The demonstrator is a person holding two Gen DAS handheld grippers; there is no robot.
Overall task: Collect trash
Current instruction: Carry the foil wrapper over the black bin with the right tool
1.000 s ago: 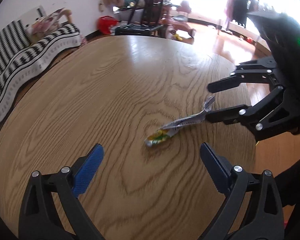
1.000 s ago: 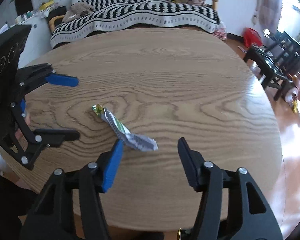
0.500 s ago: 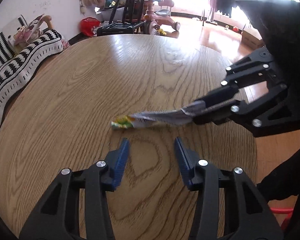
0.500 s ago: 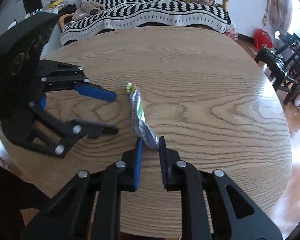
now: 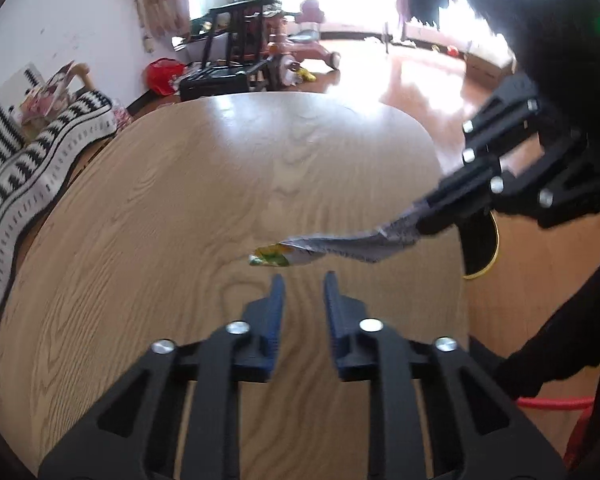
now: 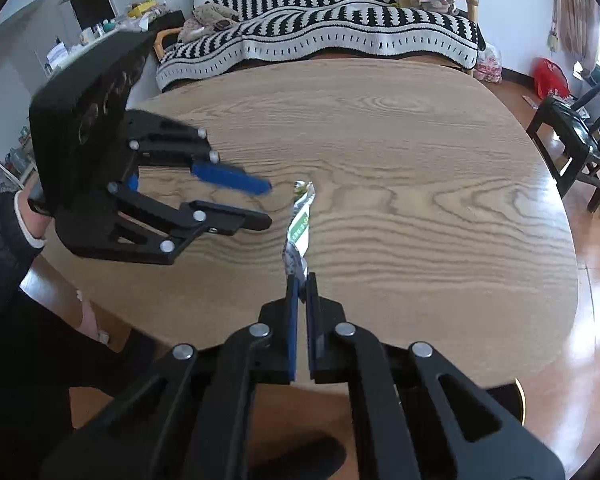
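Note:
A crumpled silver wrapper with a green and yellow end (image 6: 299, 229) is held lifted above the round wooden table (image 6: 420, 152). My right gripper (image 6: 301, 278) is shut on its near end. In the left wrist view the wrapper (image 5: 332, 245) hangs from the right gripper (image 5: 424, 220), which comes in from the right. My left gripper (image 5: 302, 280) is empty, its jaws a narrow gap apart, just short of the wrapper's green end. It also shows in the right wrist view (image 6: 266, 202).
A black-and-white striped blanket (image 6: 340, 36) covers a sofa beyond the table. Dark chairs (image 5: 236, 64) and a red bag (image 5: 162, 76) stand on the wooden floor. A black round bin (image 5: 480, 244) sits below the table's right edge.
My right gripper closed on the wrapper and lifted it off the table. My left gripper narrowed from wide open to a small gap.

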